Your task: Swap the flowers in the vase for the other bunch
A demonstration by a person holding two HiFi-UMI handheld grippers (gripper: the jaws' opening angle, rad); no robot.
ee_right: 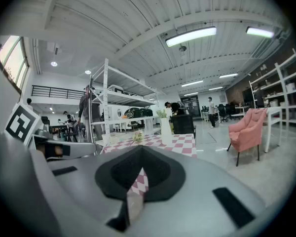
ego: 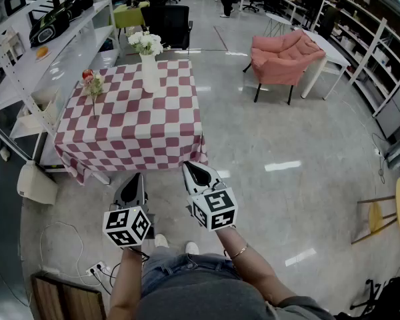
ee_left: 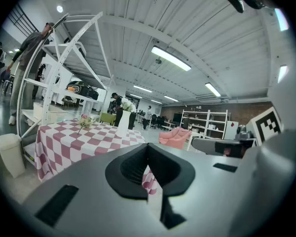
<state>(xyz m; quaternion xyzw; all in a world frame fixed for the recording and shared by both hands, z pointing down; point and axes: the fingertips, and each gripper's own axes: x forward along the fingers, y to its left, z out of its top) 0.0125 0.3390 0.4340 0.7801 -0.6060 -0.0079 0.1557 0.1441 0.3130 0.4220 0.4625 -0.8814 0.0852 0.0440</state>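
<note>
A white vase (ego: 149,73) with white flowers (ego: 145,43) stands near the far edge of the table with a red-and-white checked cloth (ego: 133,132). The other bunch (ego: 92,84), pink and red, lies near the table's left edge. Both grippers hang over the floor short of the table's near edge, pointing at it. My left gripper (ego: 135,182) is shut with nothing in it, and so is my right gripper (ego: 192,169). In the left gripper view (ee_left: 147,146) the vase (ee_left: 122,125) and the loose bunch (ee_left: 85,121) are far ahead. The right gripper view (ee_right: 139,148) shows the vase (ee_right: 165,131) too.
White shelving (ego: 47,52) runs along the table's left side, with a white bin (ego: 37,182) at the near left corner. A black chair (ego: 175,24) stands behind the table and a pink armchair (ego: 283,55) to the right. Cables and a power strip (ego: 93,269) lie by my feet.
</note>
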